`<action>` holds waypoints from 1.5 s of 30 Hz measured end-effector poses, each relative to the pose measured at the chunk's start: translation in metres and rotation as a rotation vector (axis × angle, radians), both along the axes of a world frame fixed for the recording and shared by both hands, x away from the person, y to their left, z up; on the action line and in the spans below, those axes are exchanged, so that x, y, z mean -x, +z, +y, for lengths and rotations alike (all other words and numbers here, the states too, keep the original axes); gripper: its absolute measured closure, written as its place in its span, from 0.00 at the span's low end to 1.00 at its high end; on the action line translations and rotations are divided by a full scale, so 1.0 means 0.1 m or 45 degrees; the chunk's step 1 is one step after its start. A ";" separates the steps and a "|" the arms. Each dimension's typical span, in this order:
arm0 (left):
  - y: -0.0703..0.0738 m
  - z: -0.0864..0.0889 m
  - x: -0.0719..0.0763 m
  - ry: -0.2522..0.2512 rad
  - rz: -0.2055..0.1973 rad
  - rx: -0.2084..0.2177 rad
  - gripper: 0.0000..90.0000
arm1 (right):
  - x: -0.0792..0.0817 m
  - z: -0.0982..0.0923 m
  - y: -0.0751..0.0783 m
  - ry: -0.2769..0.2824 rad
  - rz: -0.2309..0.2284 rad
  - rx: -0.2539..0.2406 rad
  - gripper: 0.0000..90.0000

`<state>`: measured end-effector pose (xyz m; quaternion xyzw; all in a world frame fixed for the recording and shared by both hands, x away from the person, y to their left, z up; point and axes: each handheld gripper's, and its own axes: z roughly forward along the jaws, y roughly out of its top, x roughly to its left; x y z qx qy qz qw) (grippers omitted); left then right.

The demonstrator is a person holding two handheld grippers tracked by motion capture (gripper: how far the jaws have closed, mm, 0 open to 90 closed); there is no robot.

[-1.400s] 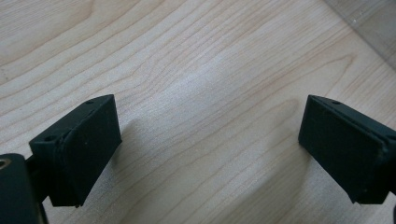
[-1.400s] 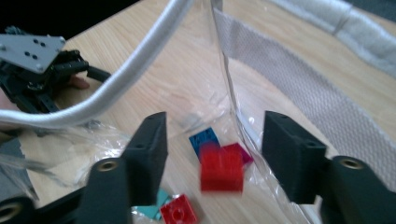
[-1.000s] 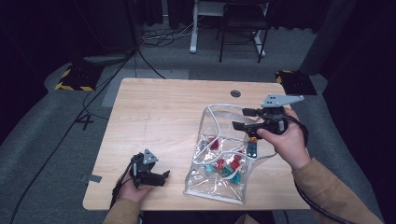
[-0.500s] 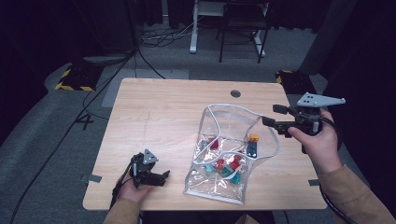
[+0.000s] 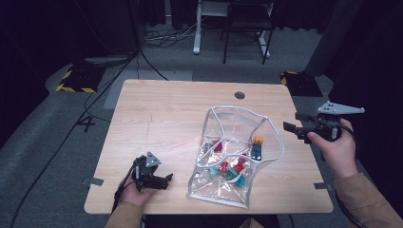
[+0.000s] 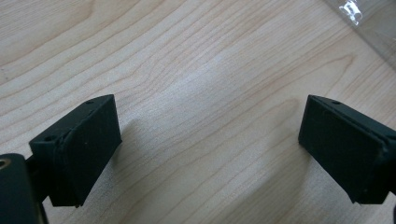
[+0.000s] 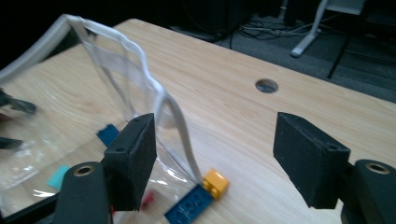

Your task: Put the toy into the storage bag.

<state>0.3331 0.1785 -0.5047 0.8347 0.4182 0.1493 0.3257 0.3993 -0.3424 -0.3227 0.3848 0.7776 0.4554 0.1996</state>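
A clear plastic zip bag (image 5: pixel 233 156) lies on the wooden table (image 5: pixel 166 114) with its white-rimmed mouth (image 7: pixel 140 56) standing open. Several small red, teal and blue bricks (image 5: pixel 228 168) lie inside it. An orange brick (image 7: pixel 215 183) and a blue brick (image 7: pixel 189 207) sit at the mouth's right side, also seen as the orange brick (image 5: pixel 258 140) from above. My right gripper (image 5: pixel 291 127) hovers open by the table's right edge, nothing between its jaws. My left gripper (image 5: pixel 164 180) rests open on the table near the front left, jaws over bare wood (image 6: pixel 205 121).
A round cable hole (image 5: pixel 239 95) sits near the table's far edge. A chair and desk legs (image 5: pixel 228 28) stand on the grey floor beyond. Cables (image 5: pixel 142 52) and a hazard-striped box (image 5: pixel 73 80) lie at the far left.
My right gripper has drawn away from the bag's mouth to the right, out past the table's edge. The left gripper has stayed put.
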 end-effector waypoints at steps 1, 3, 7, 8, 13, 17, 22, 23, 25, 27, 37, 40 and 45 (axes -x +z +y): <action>0.00 0.00 0.00 0.000 0.000 0.000 0.06 | -0.01 -0.03 -0.04 -0.007 0.004 0.006 0.34; 0.00 0.00 0.00 0.000 0.000 -0.001 0.06 | -0.04 -0.08 -0.14 -0.023 0.014 0.012 0.34; 0.00 0.00 0.00 0.000 0.000 0.000 0.06 | -0.09 -0.13 -0.33 -0.034 0.037 0.032 0.33; 0.00 0.00 0.00 0.000 0.000 0.000 0.06 | -0.10 -0.14 -0.39 -0.035 0.048 0.034 0.32; 0.00 0.00 0.00 0.000 0.000 0.000 0.06 | -0.16 -0.15 -0.66 -0.028 0.092 0.044 0.32; 0.00 0.00 0.00 0.000 0.000 -0.001 0.06 | -0.19 -0.11 -0.85 -0.015 0.124 0.057 0.32; 0.00 0.00 0.00 0.000 0.000 -0.001 0.06 | -0.22 -0.04 -1.06 0.000 0.148 0.067 0.32; 0.00 0.00 0.00 0.000 0.000 -0.001 0.06 | -0.22 -0.02 -1.10 0.007 0.148 0.072 0.32; 0.00 0.00 0.00 0.000 0.000 -0.001 0.06 | -0.23 0.01 -1.18 0.012 0.165 0.072 0.32; 0.00 0.00 0.00 0.000 0.000 -0.001 0.06 | -0.24 0.05 -1.26 0.017 0.176 0.080 0.32; 0.00 0.00 0.00 0.000 0.000 -0.001 0.06 | -0.29 0.25 -1.54 0.032 0.215 0.149 0.33; 0.00 0.00 0.00 0.000 0.000 0.000 0.06 | -0.30 0.28 -1.59 0.030 0.227 0.154 0.33; 0.00 0.00 0.00 0.000 0.000 -0.001 0.06 | -0.29 0.30 -1.66 0.024 0.248 0.177 0.34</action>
